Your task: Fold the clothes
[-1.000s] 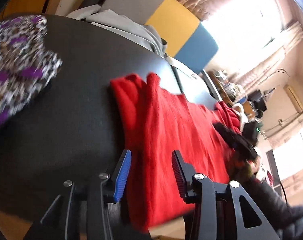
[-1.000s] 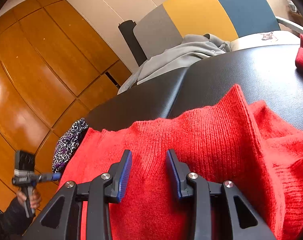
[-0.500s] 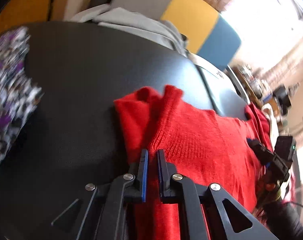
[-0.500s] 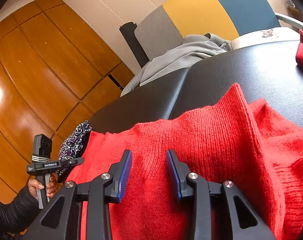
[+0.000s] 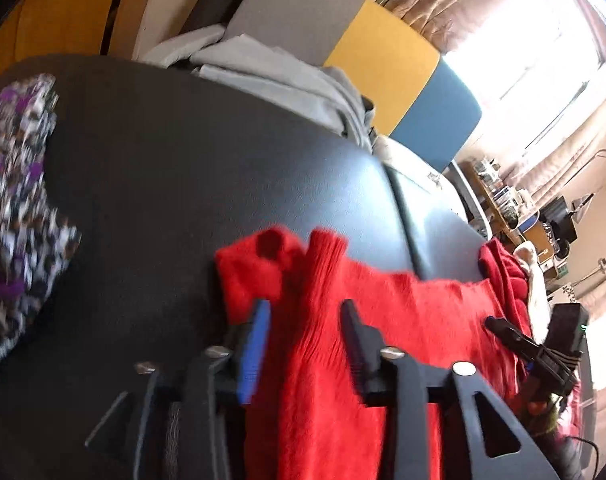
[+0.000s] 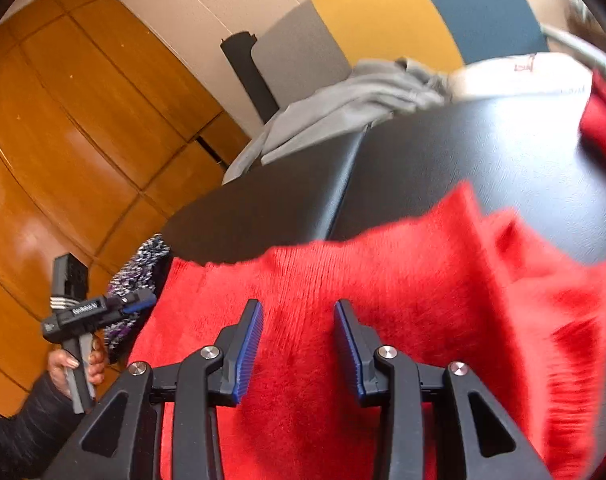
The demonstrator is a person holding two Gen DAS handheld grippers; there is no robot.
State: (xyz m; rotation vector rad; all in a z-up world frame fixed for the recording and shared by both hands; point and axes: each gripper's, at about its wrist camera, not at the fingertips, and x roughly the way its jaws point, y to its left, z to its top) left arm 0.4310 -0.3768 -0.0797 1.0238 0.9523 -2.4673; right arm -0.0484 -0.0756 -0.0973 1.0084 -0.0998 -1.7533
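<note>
Folding barely begun, by my read: red sweater (image 5: 383, 320) lies spread on black tabletop (image 5: 183, 160), near edge. L gripper (image 5: 303, 336) & R gripper (image 6: 295, 340) both gape, holding nothing. Folds left.

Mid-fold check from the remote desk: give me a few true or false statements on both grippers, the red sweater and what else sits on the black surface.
1. The left gripper is open. True.
2. The right gripper is clamped on the red knitted sweater. False: it is open above it.
3. The sweater lies on a black padded surface. True.
4. A crumpled grey garment lies on the sweater. False: it lies apart, at the far edge.
5. A purple leopard-print cloth lies left of the sweater. True.
</note>
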